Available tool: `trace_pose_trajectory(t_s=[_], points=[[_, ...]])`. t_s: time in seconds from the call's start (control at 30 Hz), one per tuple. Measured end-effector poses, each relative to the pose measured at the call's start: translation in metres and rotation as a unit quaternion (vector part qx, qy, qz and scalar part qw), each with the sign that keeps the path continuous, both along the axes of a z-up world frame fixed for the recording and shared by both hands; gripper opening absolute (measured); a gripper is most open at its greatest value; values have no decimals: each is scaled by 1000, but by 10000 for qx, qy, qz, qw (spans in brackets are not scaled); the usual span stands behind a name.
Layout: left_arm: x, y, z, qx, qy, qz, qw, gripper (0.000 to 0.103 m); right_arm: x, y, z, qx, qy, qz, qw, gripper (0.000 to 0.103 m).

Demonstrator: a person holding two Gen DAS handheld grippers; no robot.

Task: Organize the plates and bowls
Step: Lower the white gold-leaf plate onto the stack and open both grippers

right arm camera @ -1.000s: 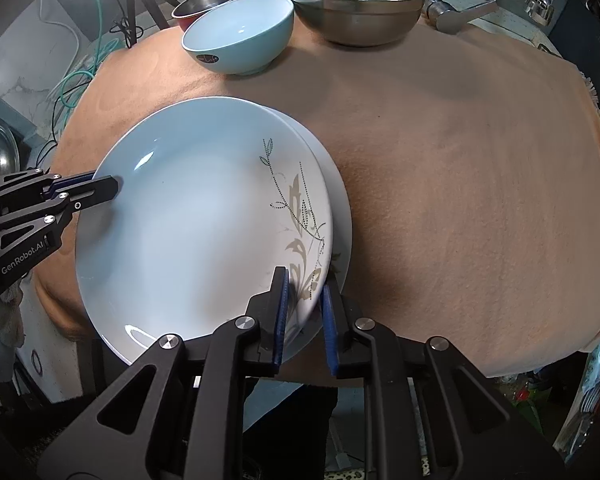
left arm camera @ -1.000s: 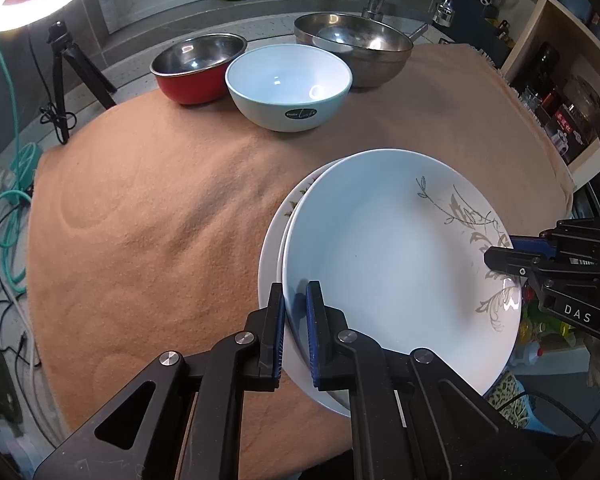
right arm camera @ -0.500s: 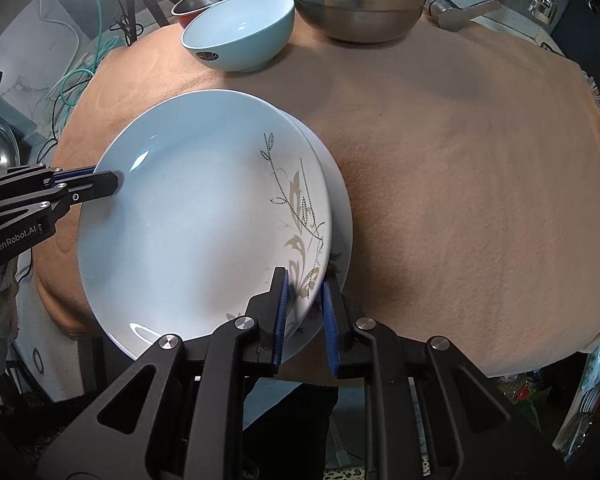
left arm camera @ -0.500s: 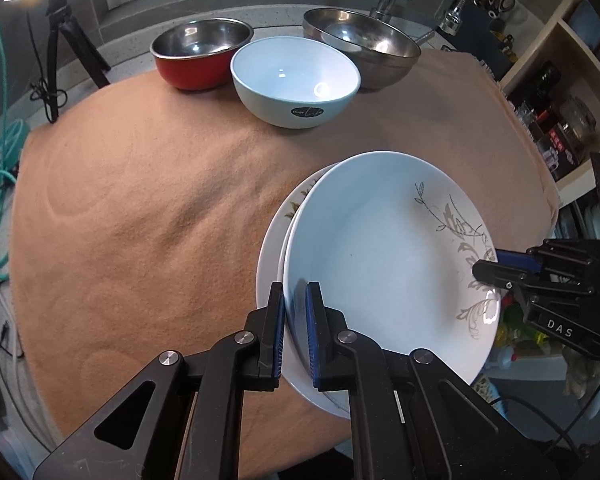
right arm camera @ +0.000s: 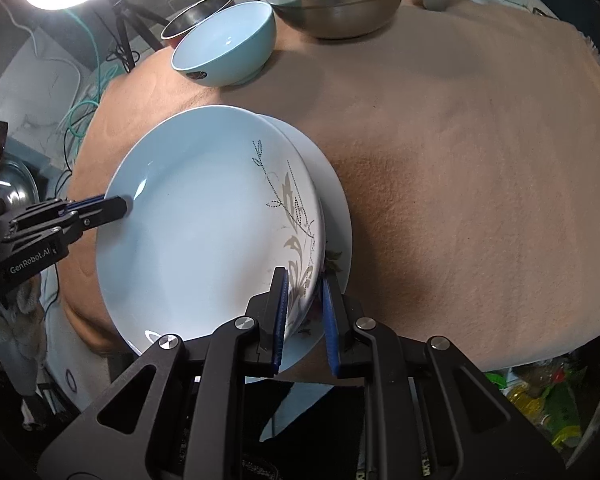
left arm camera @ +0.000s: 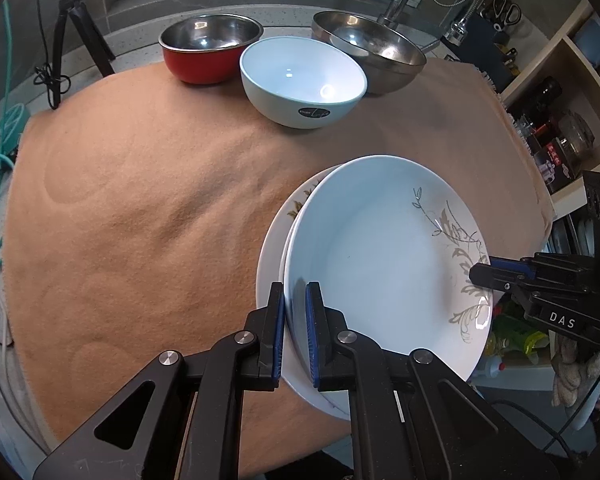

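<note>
Right up close, the near rim of the top plate (left arm camera: 380,264) was clamped between the blue pads of the left claw (left arm camera: 293,332), and the opposite rim, the side with the grey leaf pattern, was pinched by the right claw (right arm camera: 304,316), so the plate was held from both sides at once. It was sitting tilted over a second plate (left arm camera: 272,240), which was peeking out underneath on one edge; whether the two were actually touching couldn't be made out. Both plates were hanging partly past the near edge of the table (left arm camera: 140,208), which was covered in a tan fuzzy cloth. Further back, a white bowl (left arm camera: 303,80) with a dark sticker on its side was parked upright on the cloth. Behind it, a red bowl (left arm camera: 210,52) with a steel inside was seen on one side and a bigger steel bowl (left arm camera: 370,48) on the other, all three bunched close together at the far edge.
</note>
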State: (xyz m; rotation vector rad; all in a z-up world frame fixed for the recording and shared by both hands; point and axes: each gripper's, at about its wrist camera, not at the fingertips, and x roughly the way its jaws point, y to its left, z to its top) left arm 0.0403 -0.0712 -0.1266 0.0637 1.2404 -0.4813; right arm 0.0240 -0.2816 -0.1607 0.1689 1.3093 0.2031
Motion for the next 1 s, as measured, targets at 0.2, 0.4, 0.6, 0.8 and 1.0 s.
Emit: trace_pose_trajectory(t_s=[0.2, 0.4, 0.6, 0.8, 1.0], points=[[-2, -4, 0, 161, -118, -87, 9998, 8, -1, -1, -1, 60, -40, -71, 9999, 17], [-1, -3, 0, 126, -95, -80, 9998, 8, -3, -7, -2, 249, -48, -176, 9995, 17], [3, 5, -1, -191, 130, 97, 9997, 8, -3, -12, -3, 421, -45, -229, 9988, 17], [4, 8, -1, -297, 217, 178, 9992, 8, -3, -12, 0, 437, -89, -201, 9988, 17], [4, 11, 3, -369, 204, 240, 9988, 8, -3, -20, 7, 449, -170, -230, 9986, 17]])
